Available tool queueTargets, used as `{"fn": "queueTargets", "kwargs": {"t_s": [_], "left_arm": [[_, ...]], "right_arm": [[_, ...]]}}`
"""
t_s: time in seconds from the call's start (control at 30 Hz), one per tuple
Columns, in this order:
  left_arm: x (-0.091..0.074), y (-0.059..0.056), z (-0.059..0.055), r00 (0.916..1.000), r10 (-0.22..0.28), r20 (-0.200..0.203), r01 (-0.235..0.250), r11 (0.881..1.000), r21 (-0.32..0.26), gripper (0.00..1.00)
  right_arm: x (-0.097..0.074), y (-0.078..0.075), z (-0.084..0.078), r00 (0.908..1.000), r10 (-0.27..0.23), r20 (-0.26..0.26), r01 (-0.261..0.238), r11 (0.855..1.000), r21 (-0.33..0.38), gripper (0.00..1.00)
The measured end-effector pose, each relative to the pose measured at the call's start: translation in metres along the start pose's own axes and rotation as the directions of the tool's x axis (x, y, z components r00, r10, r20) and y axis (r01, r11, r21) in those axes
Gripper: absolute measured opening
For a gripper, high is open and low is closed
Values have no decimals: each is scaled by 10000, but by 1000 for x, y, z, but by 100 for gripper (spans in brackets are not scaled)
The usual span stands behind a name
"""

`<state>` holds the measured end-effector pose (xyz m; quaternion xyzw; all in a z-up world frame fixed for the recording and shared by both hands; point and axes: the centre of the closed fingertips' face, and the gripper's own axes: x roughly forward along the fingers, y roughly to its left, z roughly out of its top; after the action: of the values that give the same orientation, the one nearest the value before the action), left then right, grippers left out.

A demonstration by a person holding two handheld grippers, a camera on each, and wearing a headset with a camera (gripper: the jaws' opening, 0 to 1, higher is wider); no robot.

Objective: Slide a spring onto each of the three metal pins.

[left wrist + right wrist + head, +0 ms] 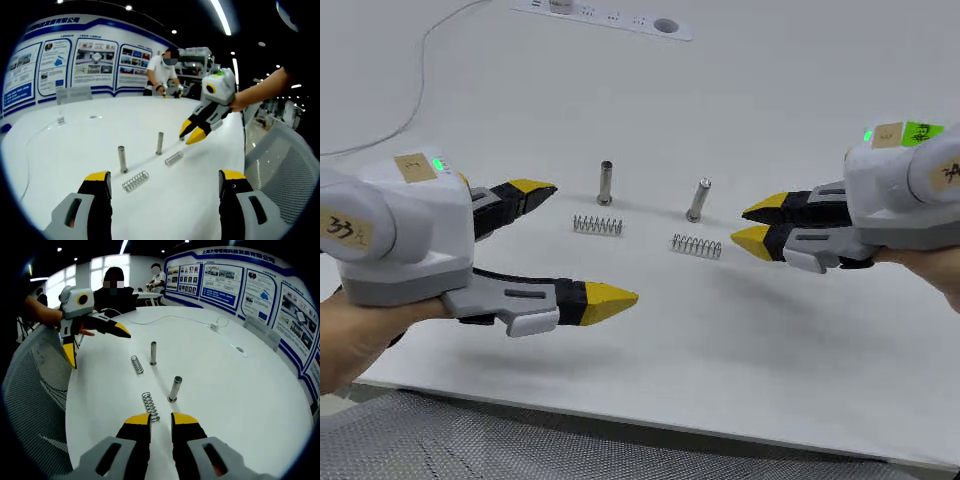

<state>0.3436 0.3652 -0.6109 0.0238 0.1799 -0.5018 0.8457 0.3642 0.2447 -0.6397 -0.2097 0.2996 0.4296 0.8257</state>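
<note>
Metal spring [697,245] looked light, squashy, best pinched mid-coil; left hand-held gripper [590,241] gaped wide, right hand-held gripper [741,225] narrow, empty.

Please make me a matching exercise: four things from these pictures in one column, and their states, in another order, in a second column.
1. left gripper
2. right gripper
3. spring nearer the left gripper
4. pin nearer the left gripper

a. stands upright on the table
b. jaws wide apart
c. lies flat
d. jaws only slightly apart

Pairs: 1-b, 2-d, 3-c, 4-a
</note>
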Motion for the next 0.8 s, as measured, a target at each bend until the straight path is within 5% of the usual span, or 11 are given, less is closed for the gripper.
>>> {"fn": "queueTargets", "kwargs": {"t_s": [0.27, 0.33, 0.8], "left_arm": [[-1, 6, 0, 9998, 180, 58, -177, 9990, -401, 93], [-1, 4, 9, 9985, 135, 522, -102, 9980, -625, 96], [-1, 0, 5, 9994, -36, 333, 54, 9984, -557, 89]], "right_arm": [[23, 6, -9, 9980, 538, -341, -533, 9985, 140, 17], [27, 7, -12, 9968, 632, -487, -628, 9980, 100, 17], [34, 11, -17, 9929, 993, -654, -949, 9932, 675, 13]]}}
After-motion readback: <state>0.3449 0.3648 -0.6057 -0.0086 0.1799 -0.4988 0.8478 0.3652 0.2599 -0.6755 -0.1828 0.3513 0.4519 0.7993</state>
